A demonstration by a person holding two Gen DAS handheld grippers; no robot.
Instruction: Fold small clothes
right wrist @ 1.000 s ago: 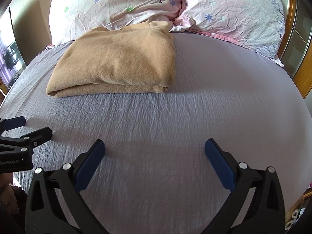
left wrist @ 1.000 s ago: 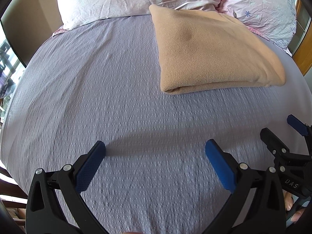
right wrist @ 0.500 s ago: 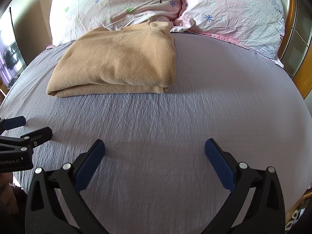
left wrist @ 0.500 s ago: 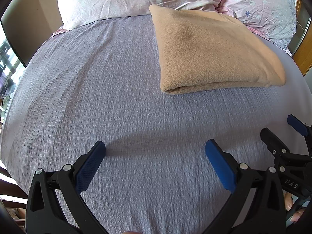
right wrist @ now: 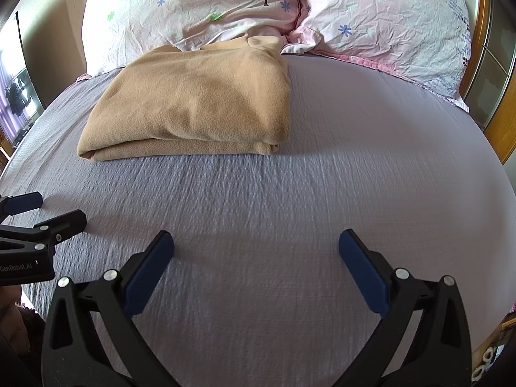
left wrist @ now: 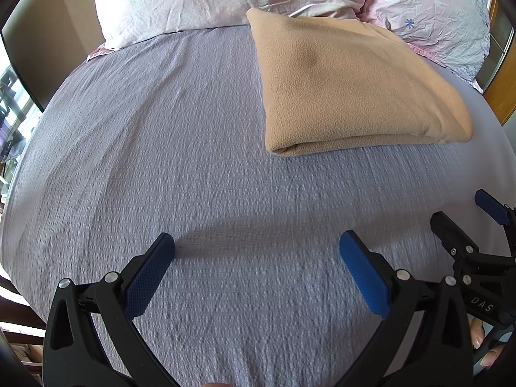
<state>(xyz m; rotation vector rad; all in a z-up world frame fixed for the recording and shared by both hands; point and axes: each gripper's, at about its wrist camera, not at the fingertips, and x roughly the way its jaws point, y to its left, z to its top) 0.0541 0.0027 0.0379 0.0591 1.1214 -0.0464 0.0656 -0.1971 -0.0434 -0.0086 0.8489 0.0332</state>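
Toward the head of the bed (left wrist: 161,148), a folded tan fleece garment (left wrist: 348,84) lies flat on the lavender sheet, its far edge touching the two floral pillows (right wrist: 200,9). Its thick folded edge faces the foot of the bed. Left gripper (left wrist: 256,258) hovers low over bare sheet near the foot edge, jaws spread wide, blue pads (left wrist: 146,282) holding nothing. Right gripper (right wrist: 256,258) sits just beside it, also spread wide and empty over bare sheet. Each gripper shows at the side of the other's view. Both are well apart from the garment. Wooden frame (right wrist: 496,129) is visible past the bed's right edge.
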